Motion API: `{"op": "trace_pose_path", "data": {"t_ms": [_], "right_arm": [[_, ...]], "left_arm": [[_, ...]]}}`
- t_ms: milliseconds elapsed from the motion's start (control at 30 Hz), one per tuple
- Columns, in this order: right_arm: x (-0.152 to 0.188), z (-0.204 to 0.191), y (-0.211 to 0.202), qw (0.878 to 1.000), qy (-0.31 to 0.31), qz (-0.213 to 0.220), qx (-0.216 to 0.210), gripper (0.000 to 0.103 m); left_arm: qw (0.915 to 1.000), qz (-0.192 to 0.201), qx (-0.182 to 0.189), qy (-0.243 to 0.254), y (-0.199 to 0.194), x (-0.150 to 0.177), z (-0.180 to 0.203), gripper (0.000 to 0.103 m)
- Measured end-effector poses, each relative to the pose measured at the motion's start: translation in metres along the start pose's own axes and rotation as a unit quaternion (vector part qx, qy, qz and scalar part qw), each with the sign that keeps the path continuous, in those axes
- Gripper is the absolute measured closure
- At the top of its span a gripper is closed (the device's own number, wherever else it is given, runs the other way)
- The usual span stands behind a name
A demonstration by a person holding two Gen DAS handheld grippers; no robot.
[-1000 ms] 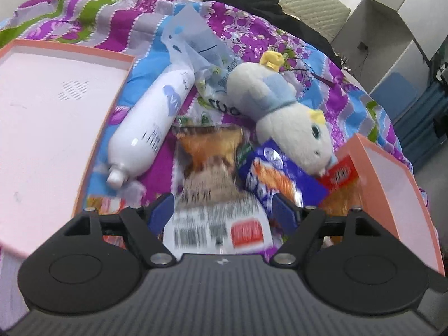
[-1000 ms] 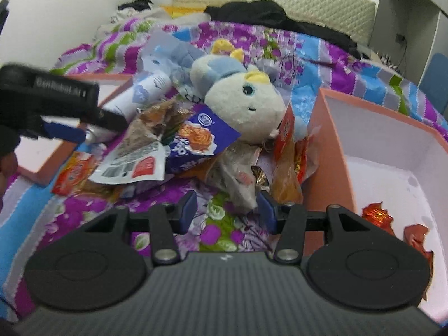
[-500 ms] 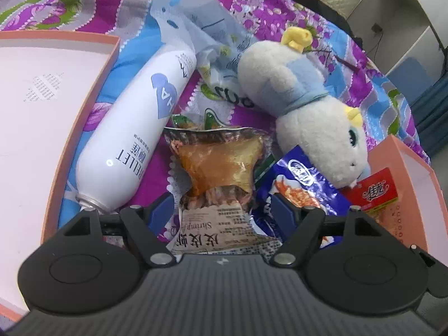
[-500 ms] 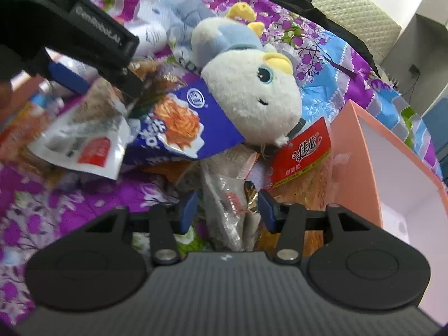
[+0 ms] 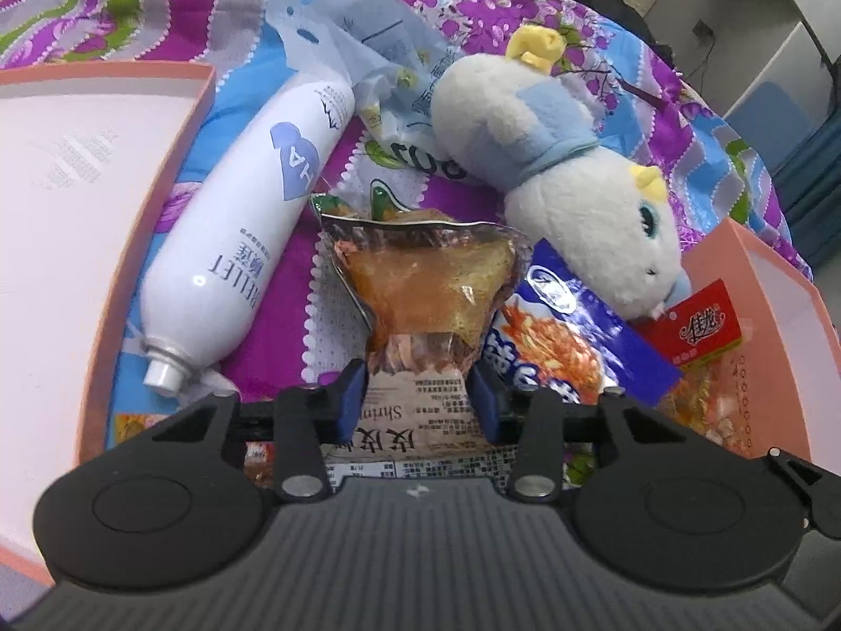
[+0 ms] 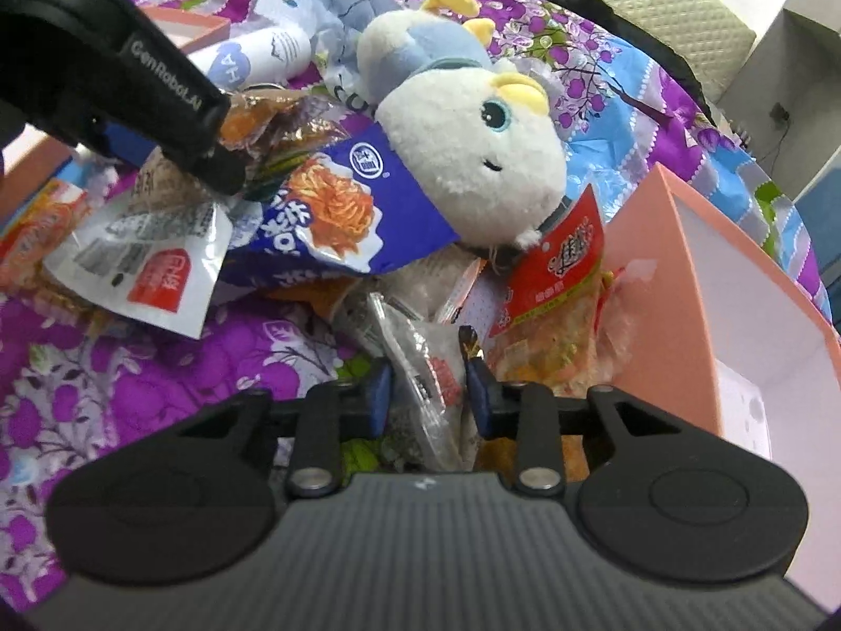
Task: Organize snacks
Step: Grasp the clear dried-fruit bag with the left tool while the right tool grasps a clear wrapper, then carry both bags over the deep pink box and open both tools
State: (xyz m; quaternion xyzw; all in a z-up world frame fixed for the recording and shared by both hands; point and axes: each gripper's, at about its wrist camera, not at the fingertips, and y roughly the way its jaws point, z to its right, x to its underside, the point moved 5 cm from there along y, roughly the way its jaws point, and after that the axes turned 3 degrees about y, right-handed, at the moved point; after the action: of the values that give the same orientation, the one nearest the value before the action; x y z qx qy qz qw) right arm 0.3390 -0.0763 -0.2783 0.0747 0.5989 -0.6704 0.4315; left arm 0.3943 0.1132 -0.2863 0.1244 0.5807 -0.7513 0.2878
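Snack packets lie in a pile on a purple flowered bedspread. My left gripper (image 5: 418, 399) has its blue fingers closed in on a clear shrimp snack packet (image 5: 426, 294) with a white printed end; it also shows in the right wrist view (image 6: 157, 252). My right gripper (image 6: 427, 399) has its fingers around a clear crinkled snack packet (image 6: 420, 368). A blue noodle snack bag (image 6: 336, 215) and a red-labelled packet (image 6: 557, 273) lie beside it. The blue bag (image 5: 573, 331) also lies right of my left gripper.
A white plush toy (image 6: 462, 142) lies on the pile. A white spray bottle (image 5: 247, 247) lies left of the shrimp packet. An open pink box (image 5: 68, 221) stands at the left, another pink box (image 6: 699, 305) at the right. A pale blue plastic bag (image 5: 357, 47) lies behind.
Both grippers have moved forward into the pile. The left fingers have closed in on the shrimp packet; the right fingers have closed in around the clear packet.
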Motion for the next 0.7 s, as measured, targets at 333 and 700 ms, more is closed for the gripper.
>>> {"op": "trace_pose_path", "data": {"t_ms": [333,700], "right_arm": [[0.016,-0.006,-0.049,0.998,0.035,0.028,-0.05,0.071],[0.051,-0.009,-0.116,0.987,0.115,0.071,-0.086,0.072]], "left_arm": [[0.9997,0.026,-0.006,-0.001,-0.062,0.027,0.011,0.055],[0.9985,0.05,-0.008,0.021,-0.137,0.089,0.027,0.055]]}}
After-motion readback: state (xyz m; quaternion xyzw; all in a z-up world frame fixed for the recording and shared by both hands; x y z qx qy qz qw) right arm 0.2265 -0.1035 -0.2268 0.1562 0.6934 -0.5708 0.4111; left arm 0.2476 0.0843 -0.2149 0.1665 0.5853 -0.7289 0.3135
